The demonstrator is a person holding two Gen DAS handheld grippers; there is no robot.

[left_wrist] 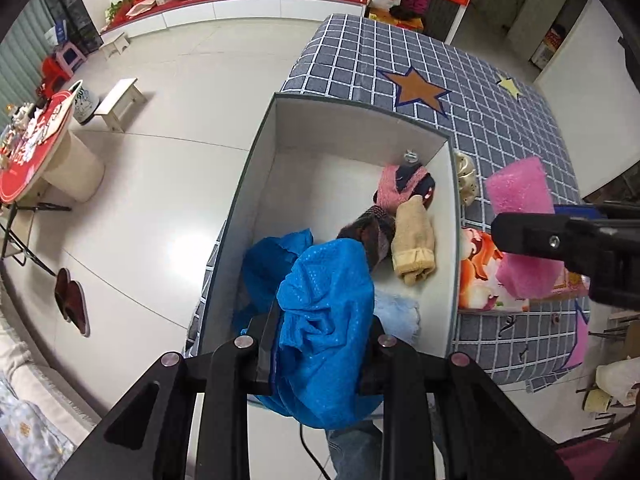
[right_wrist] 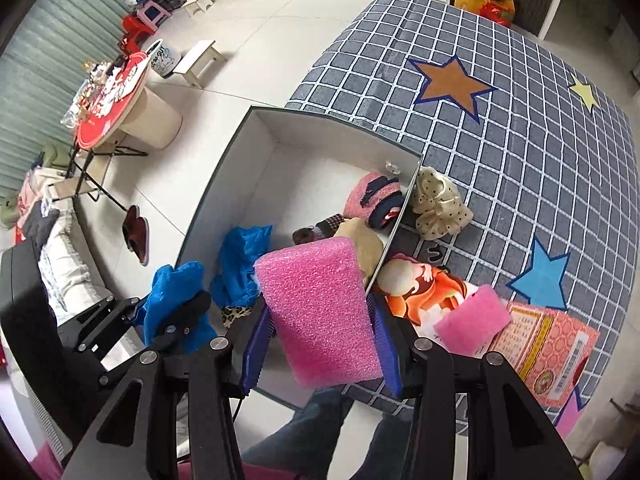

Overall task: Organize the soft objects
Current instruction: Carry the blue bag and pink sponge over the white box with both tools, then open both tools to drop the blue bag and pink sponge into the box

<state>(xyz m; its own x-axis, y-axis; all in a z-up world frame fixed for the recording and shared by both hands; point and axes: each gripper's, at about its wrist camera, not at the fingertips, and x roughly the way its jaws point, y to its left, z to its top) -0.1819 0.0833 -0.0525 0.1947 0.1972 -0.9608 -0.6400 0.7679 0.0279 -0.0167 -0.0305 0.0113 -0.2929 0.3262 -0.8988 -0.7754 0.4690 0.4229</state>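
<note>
Left tongs (left_wrist: pixel 320 344) are clamped on a crinkly blue cloth (left_wrist: pixel 324 320), bunched up and spilling over both fingers, hanging right over the near end of the open white box (left_wrist: pixel 256 184). Right tongs (right_wrist: pixel 320 344) are pinching a pink foam block (right_wrist: pixel 320 312) between their blue pads (right_wrist: pixel 256 344), slab tilted, bubbly texture, held above the box's right wall. Just past the left tongs, inside the box, there's more blue cloth on the left, a pale blue fuzzy thing, then a tan plush piece (left_wrist: pixel 414 248) and a dark patterned bit, with a pink-and-navy knit item (left_wrist: pixel 404 184) up at the far right corner. The far left half of the box floor is bare white. To the right of the right tongs, outside the wall, sit a cartoon-print cloth (right_wrist: pixel 424 292), a second pink foam piece (right_wrist: pixel 472 320) and a cream polka-dot scrunchie (right_wrist: pixel 436 204), all on the grey checked surface (right_wrist: pixel 520 152) with stars on it, which stretches off wide open beyond them.
</note>
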